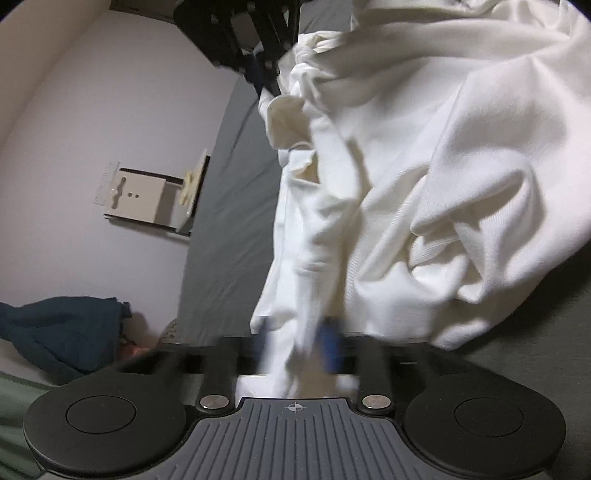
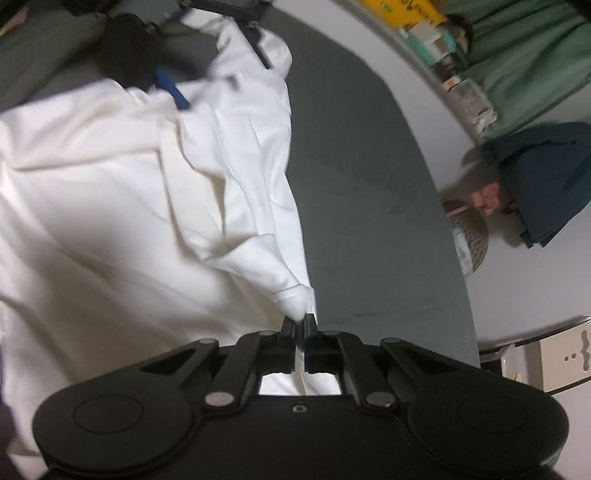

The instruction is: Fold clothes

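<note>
A crumpled white garment (image 1: 443,166) lies bunched on a grey bed sheet (image 1: 229,221). In the left wrist view my left gripper (image 1: 297,339) is blurred, its blue pads (image 1: 332,345) stand apart, and a strand of the white cloth runs loosely between them. The right gripper (image 1: 271,85) shows at the top, at the garment's far edge. In the right wrist view my right gripper (image 2: 300,319) is shut on a corner of the white garment (image 2: 110,184), beside the bare grey sheet (image 2: 369,184). The left gripper (image 2: 221,81) appears at the top with its fingers spread over the cloth.
A dark blue garment (image 1: 62,332) (image 2: 546,177) lies past the bed's edge on the pale floor. A white box (image 1: 144,199) (image 2: 554,362) stands there too. A green curtain (image 2: 517,66) and a shelf of boxes (image 2: 413,18) lie beyond.
</note>
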Demonstrator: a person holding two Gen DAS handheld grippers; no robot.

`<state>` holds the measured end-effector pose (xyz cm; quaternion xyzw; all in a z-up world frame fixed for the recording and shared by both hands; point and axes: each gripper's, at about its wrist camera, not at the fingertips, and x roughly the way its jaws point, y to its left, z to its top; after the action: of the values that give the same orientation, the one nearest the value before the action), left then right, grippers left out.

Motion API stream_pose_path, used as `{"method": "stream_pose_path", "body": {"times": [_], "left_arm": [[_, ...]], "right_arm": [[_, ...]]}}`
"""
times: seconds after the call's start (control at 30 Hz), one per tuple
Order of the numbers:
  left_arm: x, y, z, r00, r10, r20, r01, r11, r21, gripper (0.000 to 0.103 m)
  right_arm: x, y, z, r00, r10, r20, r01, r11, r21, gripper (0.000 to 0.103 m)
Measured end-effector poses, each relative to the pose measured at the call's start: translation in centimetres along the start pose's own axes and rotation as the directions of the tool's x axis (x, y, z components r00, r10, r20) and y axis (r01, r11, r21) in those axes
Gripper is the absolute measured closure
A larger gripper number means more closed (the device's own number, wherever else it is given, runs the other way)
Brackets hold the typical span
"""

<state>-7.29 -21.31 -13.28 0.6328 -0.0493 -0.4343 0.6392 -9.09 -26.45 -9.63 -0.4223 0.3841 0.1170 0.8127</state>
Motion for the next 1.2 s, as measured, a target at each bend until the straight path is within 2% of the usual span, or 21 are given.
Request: {"method": "stream_pose_path", "body": {"times": [0.03, 0.23, 0.27, 0.3, 0.4, 0.53, 0.7, 0.77, 0.83, 0.9, 0.97, 1.0, 1.07, 1.2], "left_arm": [[-0.1, 0.0, 0.1, 1.0, 0.022, 0.021, -0.022, 1.0, -0.001, 0.016], [0.3, 0.7, 0.7, 0.998, -0.02, 0.061, 0.022, 1.0, -0.02, 0.017], [0.5, 0.8, 0.7, 0.998, -0.032, 0.057, 0.033, 0.999, -0.017, 0.023], [0.7, 0.8, 0.8, 0.998, -0.045, 0.05, 0.045, 0.999, -0.006, 0.039], [1.4, 0.6, 1.0, 0.996, -0.081, 0.03, 0.08, 0.996, 0.031, 0.067], [1.5, 0.1, 1.4, 0.995, -0.092, 0.03, 0.09, 0.994, 0.062, 0.077], [2.1, 0.7, 1.5, 0.999, -0.046, 0.002, 0.046, 0.999, 0.026, 0.077], [2.5, 0.8, 1.6, 0.999, -0.047, -0.019, 0.047, 0.999, 0.013, 0.077], [2.8, 0.7, 1.7, 0.998, -0.06, -0.033, 0.06, 0.998, -0.004, 0.077], [2.9, 1.0, 1.5, 0.996, -0.076, -0.037, 0.074, 0.996, -0.043, 0.077], [2.9, 1.5, 1.4, 0.995, -0.088, -0.042, 0.083, 0.992, -0.096, 0.081], [3.0, 1.8, 1.3, 0.995, -0.09, -0.046, 0.084, 0.989, -0.119, 0.089], [2.7, 1.9, 1.1, 0.995, -0.09, -0.049, 0.082, 0.986, -0.146, 0.091], [3.1, 2.1, 0.9, 0.993, -0.108, -0.047, 0.099, 0.981, -0.168, 0.091]], "right_arm": [[-0.3, 0.7, 0.0, 1.0, -0.006, 0.003, 0.006, 1.0, -0.005, 0.099], [-1.2, 4.1, 0.4, 0.999, -0.05, 0.004, 0.05, 0.997, -0.052, 0.098], [-1.0, 4.5, 0.4, 0.998, -0.068, -0.007, 0.067, 0.995, -0.073, 0.097], [-0.9, 4.8, 0.5, 0.996, -0.085, -0.017, 0.083, 0.992, -0.094, 0.096], [-1.0, 4.6, 0.3, 0.995, -0.092, -0.034, 0.088, 0.99, -0.11, 0.088], [-1.3, 3.7, -0.1, 0.992, -0.094, -0.08, 0.083, 0.988, -0.134, 0.075], [-0.4, 4.3, -0.5, 0.988, -0.106, -0.112, 0.076, 0.966, -0.246, 0.068], [0.9, 4.7, -0.6, 0.983, -0.15, -0.107, 0.114, 0.953, -0.282, 0.068], [1.2, 2.9, -0.2, 0.982, -0.171, -0.081, 0.159, 0.978, -0.135, 0.082], [1.5, 1.1, 0.2, 0.979, -0.194, -0.058, 0.196, 0.98, 0.025, 0.083], [1.5, -2.0, 0.0, 0.981, -0.185, -0.061, 0.195, 0.945, 0.263, 0.083], [1.6, -2.7, -0.3, 0.982, -0.175, -0.066, 0.186, 0.932, 0.31, 0.083], [1.9, -3.8, -0.9, 0.986, -0.151, -0.074, 0.168, 0.906, 0.388, 0.083], [2.0, -3.5, -1.5, 0.984, -0.144, -0.104, 0.173, 0.914, 0.366, 0.082]]}}
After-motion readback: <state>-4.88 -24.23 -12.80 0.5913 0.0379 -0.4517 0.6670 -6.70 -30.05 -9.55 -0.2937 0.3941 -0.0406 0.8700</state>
